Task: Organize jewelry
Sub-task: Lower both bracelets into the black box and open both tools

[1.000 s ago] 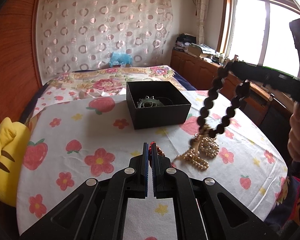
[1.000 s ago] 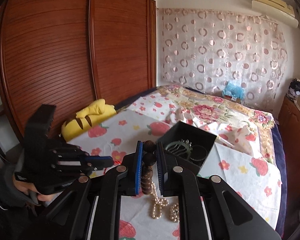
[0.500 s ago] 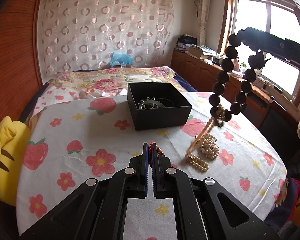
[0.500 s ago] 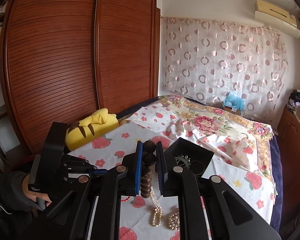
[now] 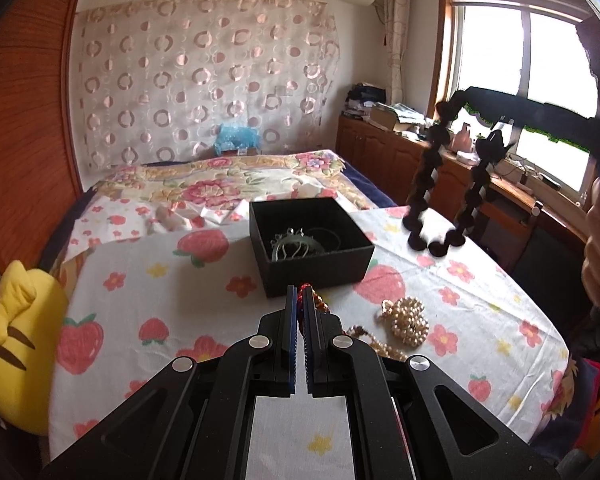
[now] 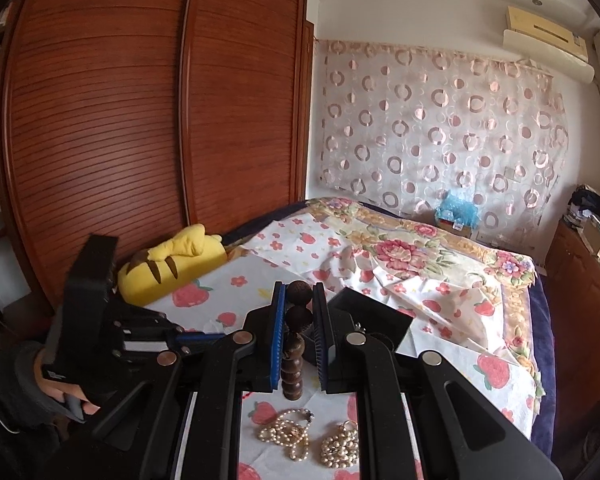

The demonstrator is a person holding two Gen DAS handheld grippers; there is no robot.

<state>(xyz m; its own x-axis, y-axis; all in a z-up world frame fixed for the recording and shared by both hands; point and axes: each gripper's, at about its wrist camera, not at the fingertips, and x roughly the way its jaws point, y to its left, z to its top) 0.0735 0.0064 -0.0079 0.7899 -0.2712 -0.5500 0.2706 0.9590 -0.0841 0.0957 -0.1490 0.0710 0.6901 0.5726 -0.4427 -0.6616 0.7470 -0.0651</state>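
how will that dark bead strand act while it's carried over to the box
Probably floppy: the dark bead strand hangs in a limp loop from the right gripper, so it may swing. It looks fairly hefty, hanging straight. Clamped on round beads, it could slip.

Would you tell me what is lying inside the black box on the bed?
Inside the black box lie a greenish comb-like ornament and thin dark rings. The near wall hides the floor closest to the camera.

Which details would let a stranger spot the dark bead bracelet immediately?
Start at the strawberry-print cloth and its black box. To the box's right, the dark bead bracelet hangs from the right gripper. Unlike the pale pearl strands on the cloth, its beads are big, dark and airborne.
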